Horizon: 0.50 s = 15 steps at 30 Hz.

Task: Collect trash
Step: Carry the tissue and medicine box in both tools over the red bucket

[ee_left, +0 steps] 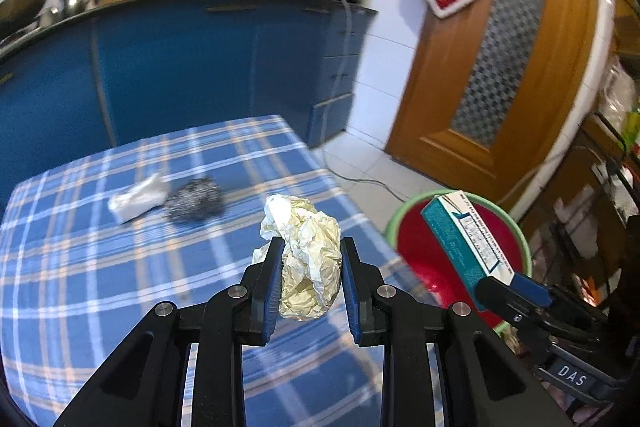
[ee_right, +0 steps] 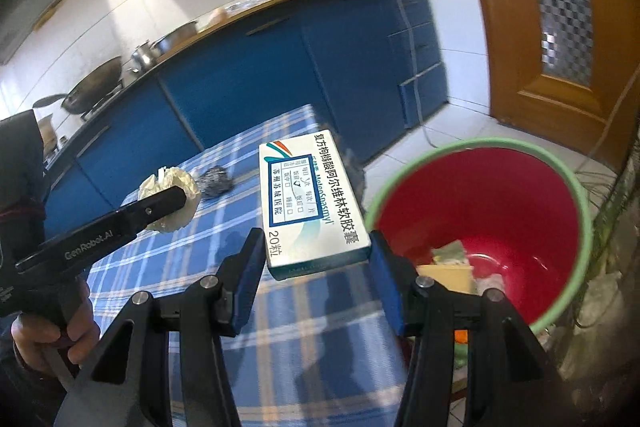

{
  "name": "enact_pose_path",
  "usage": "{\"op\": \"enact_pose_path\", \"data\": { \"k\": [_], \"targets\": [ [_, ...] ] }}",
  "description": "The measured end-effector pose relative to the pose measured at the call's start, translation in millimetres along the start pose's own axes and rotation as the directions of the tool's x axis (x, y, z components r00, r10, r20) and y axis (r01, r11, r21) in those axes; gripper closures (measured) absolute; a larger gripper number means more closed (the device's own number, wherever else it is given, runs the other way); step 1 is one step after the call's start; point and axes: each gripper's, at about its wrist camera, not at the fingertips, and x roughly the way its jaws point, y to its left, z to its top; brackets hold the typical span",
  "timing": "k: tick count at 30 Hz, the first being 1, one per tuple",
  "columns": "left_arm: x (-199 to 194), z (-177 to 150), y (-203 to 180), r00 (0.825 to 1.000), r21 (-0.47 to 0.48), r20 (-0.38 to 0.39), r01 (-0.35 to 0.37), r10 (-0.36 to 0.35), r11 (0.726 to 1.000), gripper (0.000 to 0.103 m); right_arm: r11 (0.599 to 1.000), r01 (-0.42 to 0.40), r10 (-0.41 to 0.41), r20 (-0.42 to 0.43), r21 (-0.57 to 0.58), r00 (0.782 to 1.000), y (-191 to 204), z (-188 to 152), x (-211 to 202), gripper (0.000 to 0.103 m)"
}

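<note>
While over the checked tablecloth [ee_left: 100,287], left gripper [ee_left: 308,267] clamped on crumpled paper [ee_left: 308,259], right gripper [ee_right: 316,263] clamped on medicine box [ee_right: 308,199]. Red bin [ee_right: 480,207] just beside table edge, scraps at bottom. Left on cloth: white wrapper [ee_left: 138,203] touching steel scourer [ee_left: 196,201]. Hand [ee_right: 52,331] on left handle.

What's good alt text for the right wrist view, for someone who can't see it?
The right claw grips a white-and-teal medicine box beside an open red bin with a green rim. To its left, over a blue plaid tablecloth, the left claw holds crumpled yellowish paper.
</note>
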Motion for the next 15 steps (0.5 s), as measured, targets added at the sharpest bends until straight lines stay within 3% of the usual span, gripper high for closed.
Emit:
{"op": "enact_pose_path", "data": {
  "k": [15],
  "targets": [
    [46,4,-73,0.993,0.115,-0.079,0.099,-0.09,0.988,0.076,0.977,0.141,-0.143,0.003,0.158,0.99,-76,-5,-11,0.048]
  ]
}}
